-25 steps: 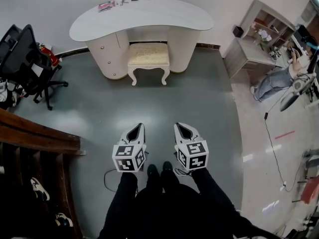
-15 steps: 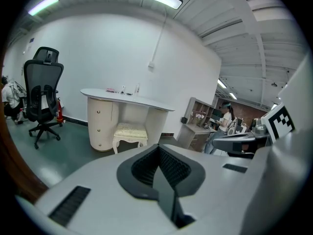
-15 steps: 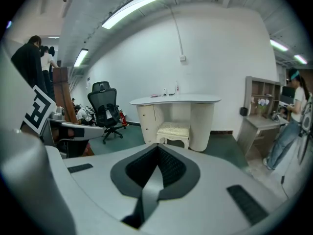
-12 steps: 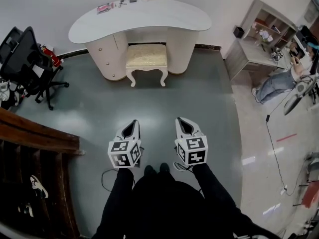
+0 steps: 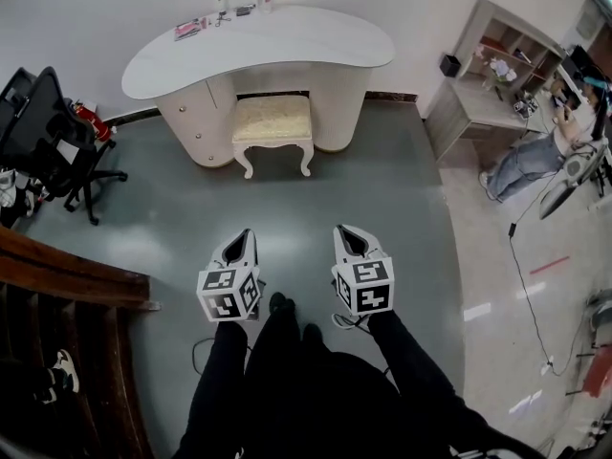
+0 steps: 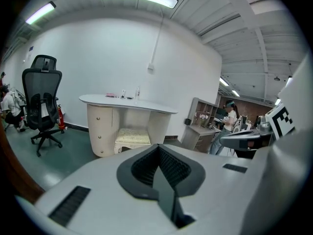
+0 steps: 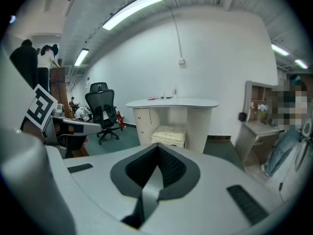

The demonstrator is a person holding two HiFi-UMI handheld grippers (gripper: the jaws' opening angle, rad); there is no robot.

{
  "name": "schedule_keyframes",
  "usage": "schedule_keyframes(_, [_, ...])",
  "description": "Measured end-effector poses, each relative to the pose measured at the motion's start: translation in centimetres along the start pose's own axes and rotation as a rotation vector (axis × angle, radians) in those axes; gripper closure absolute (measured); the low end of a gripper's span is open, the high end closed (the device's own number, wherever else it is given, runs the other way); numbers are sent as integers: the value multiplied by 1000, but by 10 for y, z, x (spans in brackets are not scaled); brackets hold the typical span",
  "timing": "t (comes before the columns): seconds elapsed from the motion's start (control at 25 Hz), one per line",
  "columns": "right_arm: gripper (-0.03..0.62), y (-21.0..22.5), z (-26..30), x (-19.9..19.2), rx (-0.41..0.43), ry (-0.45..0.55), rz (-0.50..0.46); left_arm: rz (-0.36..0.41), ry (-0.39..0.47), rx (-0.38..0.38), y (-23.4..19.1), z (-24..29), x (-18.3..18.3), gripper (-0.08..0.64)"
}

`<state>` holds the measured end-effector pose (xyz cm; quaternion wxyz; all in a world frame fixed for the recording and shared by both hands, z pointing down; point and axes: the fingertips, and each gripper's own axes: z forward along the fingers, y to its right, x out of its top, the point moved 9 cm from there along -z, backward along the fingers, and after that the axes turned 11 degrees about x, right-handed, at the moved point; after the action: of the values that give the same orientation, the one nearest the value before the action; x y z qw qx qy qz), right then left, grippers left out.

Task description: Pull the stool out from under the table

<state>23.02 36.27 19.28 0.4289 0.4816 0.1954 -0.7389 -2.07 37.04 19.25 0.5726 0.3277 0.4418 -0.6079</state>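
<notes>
1. Both grippers sit a little higher and further left in the head view than a second ago. The table and stool have slid left in that view too, and one dark shoe (image 5: 278,303) now reaches forward between the grippers.
2. The left gripper (image 5: 240,245) has its jaws pressed together with nothing between them.
3. The right gripper (image 5: 351,241) is likewise closed on nothing, its ribbed pads meeting in a single seam.
4. The two are held side by side in front of the person's body, over the grey-green floor (image 5: 373,189), both pointing toward the table.
5. The stool (image 5: 273,120) lies straight ahead of the grippers and well apart from them, with open floor between; neither gripper touches it.
6. It stands in the knee gap of the white table (image 5: 287,36), between the drawer pedestal and the plain pedestal. The back of its cream cushion is under the tabletop's front edge, and its two front legs are out on the floor.
7. The table backs onto the white wall, and small items (image 5: 188,29) lie along its back edge.
8. A black office chair (image 5: 43,127) stands off the table's left end, and a dark wooden railing (image 5: 72,271) runs at the left.
9. A pale shelf desk (image 5: 488,75) and a seated person (image 5: 526,161) are at the right.
</notes>
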Motion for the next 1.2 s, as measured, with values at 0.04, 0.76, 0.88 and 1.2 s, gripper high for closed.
schedule_keyframes(0.04, [591,3,4,1,-4,-5,4,3,-3,-1,-1,5,2,555])
schedule_keyframes(0.76, [591,42,194,42,-60,-166,58,3,-136,14,-105,188,36,555])
schedule_keyframes(0.88, [591,51,222,50,-77,-204,53,1,-169,14,-124,218,40,555])
schedule_keyframes(1.2, [591,79,283,47,-127,-257,70,-9,-208,20,-156,285,34,555])
